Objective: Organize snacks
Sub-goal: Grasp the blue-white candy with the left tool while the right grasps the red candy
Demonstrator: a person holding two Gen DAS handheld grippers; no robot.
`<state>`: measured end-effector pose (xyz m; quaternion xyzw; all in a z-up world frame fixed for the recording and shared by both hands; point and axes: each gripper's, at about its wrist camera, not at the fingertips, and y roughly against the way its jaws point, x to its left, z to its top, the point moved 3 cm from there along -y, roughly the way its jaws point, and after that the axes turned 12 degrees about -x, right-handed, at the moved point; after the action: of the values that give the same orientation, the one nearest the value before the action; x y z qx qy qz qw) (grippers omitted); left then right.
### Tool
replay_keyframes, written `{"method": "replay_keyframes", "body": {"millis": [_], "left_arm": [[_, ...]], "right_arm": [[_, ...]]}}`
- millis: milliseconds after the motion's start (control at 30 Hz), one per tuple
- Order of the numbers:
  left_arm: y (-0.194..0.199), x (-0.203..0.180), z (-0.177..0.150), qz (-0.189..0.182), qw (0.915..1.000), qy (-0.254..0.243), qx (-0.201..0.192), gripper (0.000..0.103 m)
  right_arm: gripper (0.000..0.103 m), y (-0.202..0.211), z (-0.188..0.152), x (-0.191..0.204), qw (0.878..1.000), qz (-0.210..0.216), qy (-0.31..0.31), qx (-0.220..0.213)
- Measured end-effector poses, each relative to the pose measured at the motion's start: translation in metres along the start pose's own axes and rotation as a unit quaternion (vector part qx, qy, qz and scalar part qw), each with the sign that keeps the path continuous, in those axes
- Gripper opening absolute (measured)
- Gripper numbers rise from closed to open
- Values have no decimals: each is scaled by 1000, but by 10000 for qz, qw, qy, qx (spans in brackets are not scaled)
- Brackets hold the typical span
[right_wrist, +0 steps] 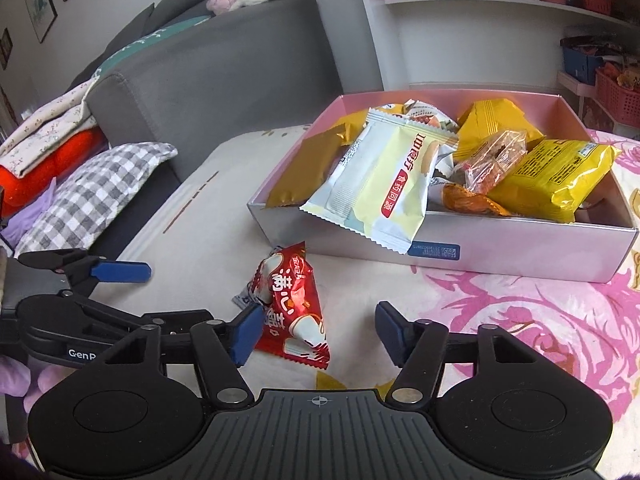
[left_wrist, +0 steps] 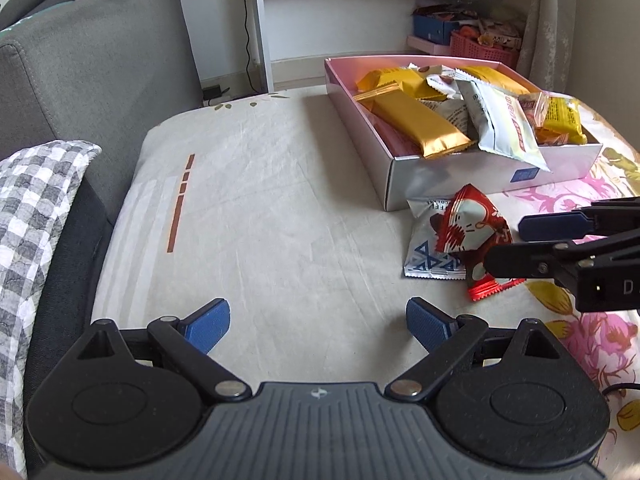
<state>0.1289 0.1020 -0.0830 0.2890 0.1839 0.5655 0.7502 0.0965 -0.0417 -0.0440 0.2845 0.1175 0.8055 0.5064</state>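
Observation:
A pink-lined box holds several snack packets, yellow, gold and white. A red packet lies on the cloth in front of the box, on top of a white and blue packet. My right gripper is open, its jaws around the near end of the red packet; in the left wrist view it comes in from the right. My left gripper is open and empty over bare cloth, left of the packets; in the right wrist view it is at the left.
A grey sofa with a checked cushion stands to the left. White shelves with baskets stand behind the table. The cloth is plain on the left and flowered on the right.

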Motion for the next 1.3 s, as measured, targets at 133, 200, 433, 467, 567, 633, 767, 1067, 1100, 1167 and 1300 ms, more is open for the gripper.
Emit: {"method": "replay_keyframes", "body": {"millis": [133,200,433,467,567,633,767,1067,1100,1167,1300], "left_arm": [[-1,-2,-1,-35,10000,-6,5,94],[-2,-3,0,-72,10000,18,10,94],[-3,-10,1,-161,9999,47,-42,90],[-3,-11,2,-181,9998,55,-59,88],[-5,-16,5,-289,9995,116,-97,83],[-6,-19,7,-376,9991,177,-129,80],[-9,-30,13,-567,9978,276,-207,74],[-22,-46,23,-606,9963,503,-333,53],[-23,-46,24,-597,9962,528,-344,51],[-24,-48,26,-579,9960,566,-365,43],[-26,-52,27,-566,9960,581,-373,34]], "right_arm": [[39,-3,-1,6,9998,174,21,28],[31,-5,-1,8,9996,266,13,70],[27,4,4,2,9997,241,9,81],[27,6,5,1,9997,244,-12,78],[27,13,6,-9,9998,181,-75,70],[27,16,6,-15,9999,92,-100,95],[27,21,5,-30,9997,-56,-166,178],[31,31,6,-55,9992,-232,-273,166],[31,31,7,-56,9992,-248,-274,146],[31,31,8,-58,9992,-252,-271,141],[33,29,9,-57,9994,-230,-228,141]]}}
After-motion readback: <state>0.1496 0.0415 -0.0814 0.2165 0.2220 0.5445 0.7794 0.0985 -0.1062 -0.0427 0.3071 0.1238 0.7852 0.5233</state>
